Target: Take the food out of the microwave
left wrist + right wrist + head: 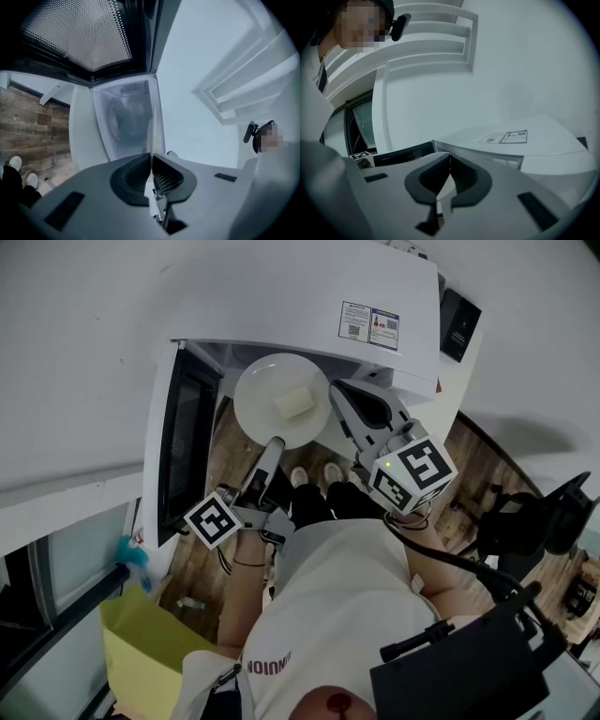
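- The microwave point(309, 296) has its door point(183, 437) swung open to the left, and the white plate point(262, 390) is outside, just in front of the opening.
- The food point(295, 401), a pale yellowish block, lies on the plate, a little right of its middle.
- The left hand-held gripper point(275, 442) has its jaws closed on the near rim of the plate and carries it alone.
- The right hand-held gripper point(339, 395) has its jaws together with nothing between them. It is just beside the right rim of the plate; I cannot tell if it touches.
- I judge that the taking out is almost done. What is left is to carry the plate away and put it down somewhere.
- The plate lies level, face up. The block lies flat, and its longer side seems to run across the head view, slightly tilted.
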`<state>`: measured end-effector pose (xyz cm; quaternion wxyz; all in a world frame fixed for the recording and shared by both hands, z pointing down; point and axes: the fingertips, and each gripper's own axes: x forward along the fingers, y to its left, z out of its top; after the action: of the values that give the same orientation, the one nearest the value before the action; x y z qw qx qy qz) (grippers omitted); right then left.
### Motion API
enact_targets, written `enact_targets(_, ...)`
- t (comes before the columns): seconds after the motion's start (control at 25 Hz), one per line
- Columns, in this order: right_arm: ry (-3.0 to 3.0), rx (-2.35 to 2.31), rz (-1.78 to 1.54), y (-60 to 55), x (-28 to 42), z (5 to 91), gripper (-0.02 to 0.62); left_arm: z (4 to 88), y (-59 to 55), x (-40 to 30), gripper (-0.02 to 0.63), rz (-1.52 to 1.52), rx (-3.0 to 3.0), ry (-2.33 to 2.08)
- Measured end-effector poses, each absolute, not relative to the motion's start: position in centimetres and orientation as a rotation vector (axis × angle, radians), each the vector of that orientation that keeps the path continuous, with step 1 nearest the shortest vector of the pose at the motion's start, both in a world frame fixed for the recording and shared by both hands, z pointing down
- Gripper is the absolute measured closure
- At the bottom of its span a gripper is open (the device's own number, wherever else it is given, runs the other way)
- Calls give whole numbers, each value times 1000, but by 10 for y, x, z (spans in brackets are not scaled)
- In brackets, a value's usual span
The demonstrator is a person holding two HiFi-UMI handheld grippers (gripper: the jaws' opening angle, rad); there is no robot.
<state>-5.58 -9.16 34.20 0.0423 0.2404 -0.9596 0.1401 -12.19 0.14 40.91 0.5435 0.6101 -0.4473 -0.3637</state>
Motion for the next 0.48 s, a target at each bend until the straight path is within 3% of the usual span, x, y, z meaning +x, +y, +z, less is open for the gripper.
enact_targets(0.48, -2916, 735, 429, -91, -57, 345, 574, 401, 4, -132, 581, -872, 1469, -1078)
